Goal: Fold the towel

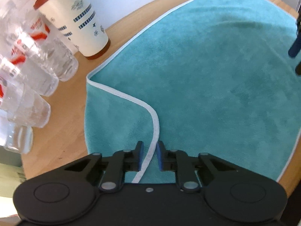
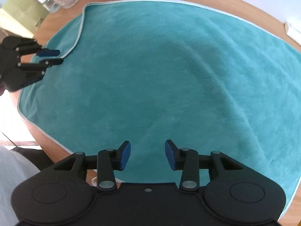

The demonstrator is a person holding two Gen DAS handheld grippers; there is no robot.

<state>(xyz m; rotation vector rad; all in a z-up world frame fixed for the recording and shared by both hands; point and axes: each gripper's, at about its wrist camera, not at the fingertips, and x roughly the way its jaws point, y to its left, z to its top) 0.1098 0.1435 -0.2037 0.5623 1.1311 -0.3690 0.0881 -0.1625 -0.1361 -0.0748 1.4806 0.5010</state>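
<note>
A teal towel (image 1: pixel 216 75) with a white hem (image 1: pixel 155 124) lies spread on a round wooden table (image 1: pixel 62 116). At its left side a corner flap lies folded over. My left gripper (image 1: pixel 150 150) points steeply down, its blue pads drawn close together with the hem running between them, shut on it. From the right wrist view the left gripper (image 2: pixel 60 57) sits at the towel's (image 2: pixel 160 75) far left, the hem ending at its tips. My right gripper (image 2: pixel 148 154) hangs open over the towel's near edge, nothing between its pads.
Several clear plastic bottles (image 1: pixel 37 71) and a cream cup with a red-brown lid (image 1: pixel 80 22) stand on the table left of the towel. A white object (image 2: pixel 292 31) lies past the towel's right side. A person's clothing (image 2: pixel 17 169) shows beyond the table's near edge.
</note>
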